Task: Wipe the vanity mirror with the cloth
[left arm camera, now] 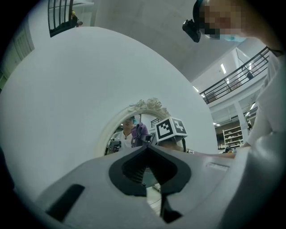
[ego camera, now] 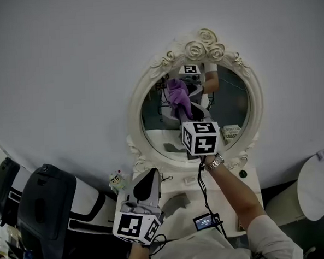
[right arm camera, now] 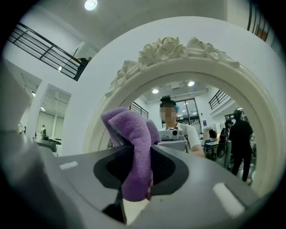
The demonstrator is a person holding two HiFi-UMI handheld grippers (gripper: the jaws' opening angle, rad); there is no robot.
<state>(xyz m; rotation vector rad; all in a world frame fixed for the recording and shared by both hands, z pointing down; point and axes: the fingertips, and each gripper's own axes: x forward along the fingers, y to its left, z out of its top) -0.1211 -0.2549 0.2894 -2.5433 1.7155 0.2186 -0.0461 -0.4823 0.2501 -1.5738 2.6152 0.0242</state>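
The purple cloth [right arm camera: 129, 129] is pinched in the right gripper [right arm camera: 139, 150], bunched up past its jaw tips, just in front of the mirror [right arm camera: 201, 112]. The left gripper [left arm camera: 147, 148], lower down beside it, has its jaws together and empty, over the white table [ego camera: 247, 188].

The mirror [ego camera: 234, 102] is a round one standing upright against the wall, with a thick cream frame that has carved roses on top. The cloth [ego camera: 178, 95] is purple and fluffy, and it is pinched tight in my right claw [ego camera: 186, 111], with one soft end bunched above the jaws and the other end hanging down between them. It is held up in front of the upper left part of the glass, very close to it, but I cannot tell if it touches.
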